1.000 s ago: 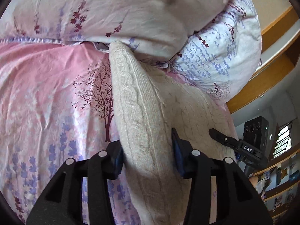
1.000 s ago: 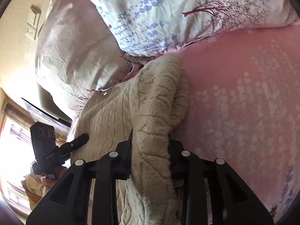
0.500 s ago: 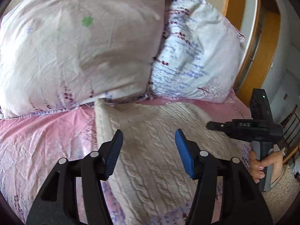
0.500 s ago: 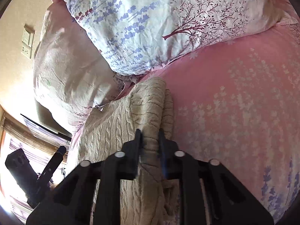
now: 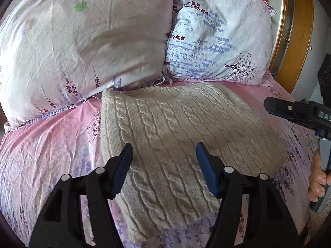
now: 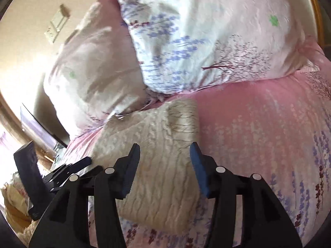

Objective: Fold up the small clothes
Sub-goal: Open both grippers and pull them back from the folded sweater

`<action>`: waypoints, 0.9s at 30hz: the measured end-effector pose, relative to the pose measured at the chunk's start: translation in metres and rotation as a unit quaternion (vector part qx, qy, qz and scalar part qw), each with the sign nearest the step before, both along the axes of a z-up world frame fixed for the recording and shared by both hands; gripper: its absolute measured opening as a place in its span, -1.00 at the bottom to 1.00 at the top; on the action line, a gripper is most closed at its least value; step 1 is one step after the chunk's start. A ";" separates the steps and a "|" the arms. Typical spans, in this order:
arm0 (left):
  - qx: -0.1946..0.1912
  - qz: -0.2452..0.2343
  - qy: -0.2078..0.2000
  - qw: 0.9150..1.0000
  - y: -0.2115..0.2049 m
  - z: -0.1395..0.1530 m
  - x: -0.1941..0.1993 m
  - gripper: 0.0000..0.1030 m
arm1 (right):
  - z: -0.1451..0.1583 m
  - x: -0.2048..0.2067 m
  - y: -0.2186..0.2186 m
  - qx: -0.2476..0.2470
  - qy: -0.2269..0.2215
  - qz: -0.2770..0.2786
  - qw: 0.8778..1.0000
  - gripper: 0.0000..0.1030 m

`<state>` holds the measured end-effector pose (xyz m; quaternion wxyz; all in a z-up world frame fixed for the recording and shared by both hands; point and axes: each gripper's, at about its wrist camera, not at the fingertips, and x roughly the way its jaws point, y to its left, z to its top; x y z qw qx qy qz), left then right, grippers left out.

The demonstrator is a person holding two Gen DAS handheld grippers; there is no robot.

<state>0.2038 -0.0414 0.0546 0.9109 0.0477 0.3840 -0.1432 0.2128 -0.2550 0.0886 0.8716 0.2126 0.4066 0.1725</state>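
Pink cotton printed with lavender sprigs and small dark trees covers the bed [image 5: 51, 148], and it is rumpled in soft creases. At the head of the bed two pillows lean together: a pale pink pillow [image 5: 82, 41] on one side, and a white pillow with purple flowers [image 5: 219, 35] beside it, their inner edges touching. Behind the pillows an orange wooden frame [image 5: 300, 26] curves past, and in the right wrist view a cream wall carries a switch plate [image 6: 54, 28]; that view is blurred by motion.

A beige cable-knit sweater [image 5: 175, 128] lies folded into a rough rectangle on the sheet, its far edge just against the foot of the two pillows. The left gripper [image 5: 164, 167] hovers over the near part of the knit with its blue-padded jaws spread wide, holding nothing. The right gripper [image 6: 165, 165] is likewise spread wide above the sweater's other end, empty; it also shows at the edge of the left wrist view, with the person's right hand [image 5: 317, 177] around its handle.

One second ago both grippers pinched raised folds of the sweater, lifted off the sheet. Half a second ago the left had already let go while the right was still clamped narrow on its fold. Now both have released, and the knit rests flat.
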 end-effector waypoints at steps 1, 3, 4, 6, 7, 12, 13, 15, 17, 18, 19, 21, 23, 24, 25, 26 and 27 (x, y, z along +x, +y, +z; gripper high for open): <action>0.002 -0.001 0.000 1.000 -0.001 -0.001 -0.002 0.31 | 0.000 -0.003 0.004 0.008 0.003 0.016 1.000 0.02; 0.006 0.000 -0.003 1.000 -0.002 -0.003 -0.005 0.35 | -0.011 -0.005 0.011 0.021 0.028 0.036 0.999 0.01; 0.008 0.001 -0.003 1.000 -0.003 -0.004 -0.006 0.37 | -0.019 -0.004 0.013 0.018 0.046 0.036 0.998 0.01; 0.006 0.003 -0.004 1.000 -0.003 -0.005 -0.008 0.38 | -0.038 -0.003 0.011 0.024 0.069 0.023 0.997 0.01; 0.002 0.004 -0.005 1.000 -0.001 -0.004 -0.010 0.38 | -0.039 -0.003 0.010 0.037 0.065 0.017 0.997 0.00; -0.022 0.023 -0.008 0.999 0.023 0.007 -0.034 0.52 | -0.025 -0.018 0.005 0.028 0.065 -0.008 0.997 0.03; -0.021 0.033 -0.011 0.999 0.029 0.008 -0.039 0.56 | -0.021 -0.023 0.005 0.020 0.058 -0.013 0.998 0.13; -0.006 0.057 -0.022 0.998 0.040 0.011 -0.052 0.73 | -0.010 -0.037 0.003 -0.010 0.039 -0.033 0.999 0.43; 0.006 0.076 -0.034 0.997 0.049 0.012 -0.064 0.81 | -0.002 -0.048 0.002 -0.039 0.019 -0.049 0.998 0.65; 0.010 0.084 -0.038 0.996 0.054 0.013 -0.070 0.85 | 0.001 -0.053 0.002 -0.054 0.010 -0.056 0.997 0.68; 0.013 0.090 -0.040 0.995 0.058 0.013 -0.074 0.88 | 0.005 -0.060 0.004 -0.074 0.001 -0.064 0.995 0.73; 0.019 0.108 -0.042 0.993 0.065 0.012 -0.083 0.96 | 0.010 -0.067 0.006 -0.112 -0.010 -0.084 0.990 0.97; 0.023 0.123 -0.043 0.991 0.070 0.010 -0.090 0.96 | 0.015 -0.077 0.010 -0.151 -0.032 -0.106 0.982 0.97; 0.028 0.131 -0.043 0.990 0.071 0.009 -0.093 0.96 | 0.017 -0.081 0.011 -0.163 -0.038 -0.110 0.980 0.97; 0.035 0.139 -0.042 0.989 0.072 0.006 -0.095 0.96 | 0.017 -0.083 0.012 -0.171 -0.040 -0.115 0.978 0.97; 0.041 0.144 -0.039 0.988 0.071 0.003 -0.097 0.96 | 0.017 -0.086 0.014 -0.180 -0.041 -0.119 0.976 0.97; 0.047 0.146 -0.034 0.988 0.070 -0.001 -0.097 0.96 | 0.016 -0.088 0.016 -0.184 -0.039 -0.119 0.975 0.97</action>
